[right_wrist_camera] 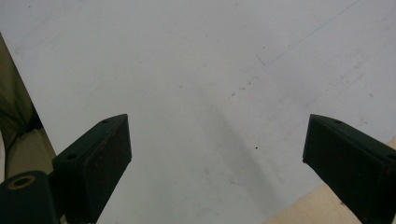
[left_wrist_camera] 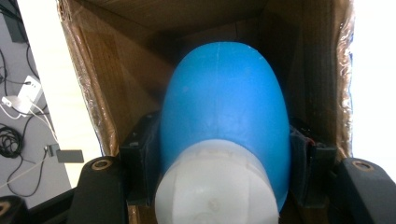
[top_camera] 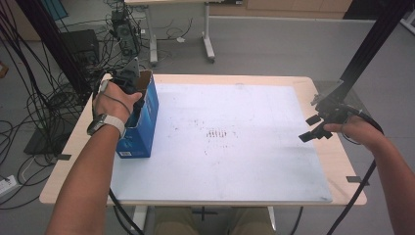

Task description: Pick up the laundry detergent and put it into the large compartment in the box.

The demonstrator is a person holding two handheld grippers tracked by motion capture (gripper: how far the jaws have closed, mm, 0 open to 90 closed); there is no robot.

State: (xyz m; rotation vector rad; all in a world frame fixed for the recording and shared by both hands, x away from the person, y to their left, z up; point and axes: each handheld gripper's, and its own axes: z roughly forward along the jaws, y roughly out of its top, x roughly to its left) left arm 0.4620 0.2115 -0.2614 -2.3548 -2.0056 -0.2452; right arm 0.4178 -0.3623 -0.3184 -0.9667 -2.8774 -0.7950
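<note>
A: Quickly, left gripper (left_wrist_camera: pixel 219 186)?
B: Clamped on blue-and-white bottle (left_wrist_camera: pixel 224 126), inside the open blue carton (top_camera: pixel 142 122) at the mat's (top_camera: pixel 235 161) left edge.
A: Right gripper (right_wrist_camera: pixel 217 154)?
B: Jaws wide, nothing between, over the mat's right edge.

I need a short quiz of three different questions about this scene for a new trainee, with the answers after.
1. True or false: the left claw is shut on a blue and white object inside the open cardboard box.
2. How do the jaws of the right claw stand?
A. wide apart with nothing between them
B. closed on a cable
C. closed on the box
3. Fill in: the box stands near the ____ edge of the white mat, seen from the high view.

Key: 1 true; 2 A; 3 left.
</note>
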